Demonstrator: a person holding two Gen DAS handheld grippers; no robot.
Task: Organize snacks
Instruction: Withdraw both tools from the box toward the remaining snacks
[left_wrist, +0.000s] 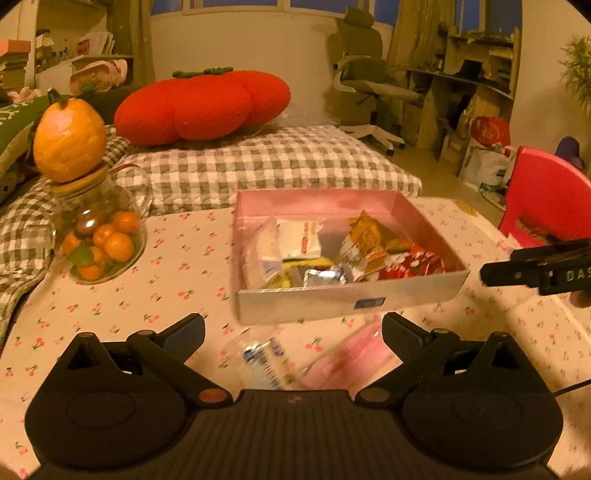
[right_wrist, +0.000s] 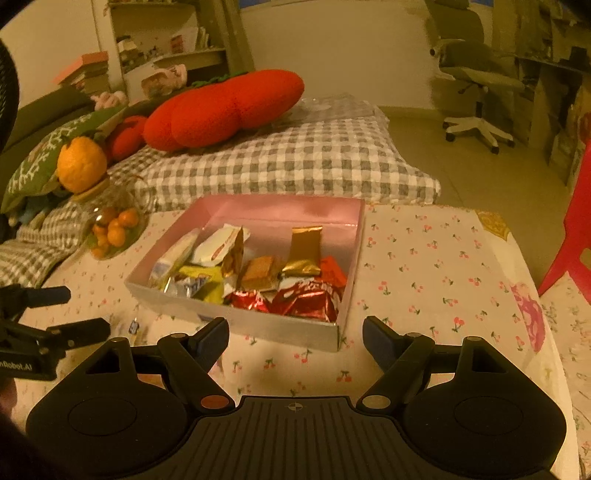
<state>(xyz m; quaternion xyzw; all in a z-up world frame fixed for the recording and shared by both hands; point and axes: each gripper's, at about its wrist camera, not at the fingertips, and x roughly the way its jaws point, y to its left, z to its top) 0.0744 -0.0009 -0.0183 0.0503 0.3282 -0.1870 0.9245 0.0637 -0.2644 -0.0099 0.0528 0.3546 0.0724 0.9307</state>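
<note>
Lying between the open left tool (left_wrist: 293, 328), two blurred snack packets (left_wrist: 314, 363).

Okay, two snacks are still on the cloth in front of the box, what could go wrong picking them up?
The clear packet and pink packet lie touching between the left gripper fingers, so both might get pinched together. They sit close to the box wall, so a forward push could shove the box. The tablecloth might bunch.

Dim amber indoor light (fisheye-warped edges); near packets blur in the left view.
</note>
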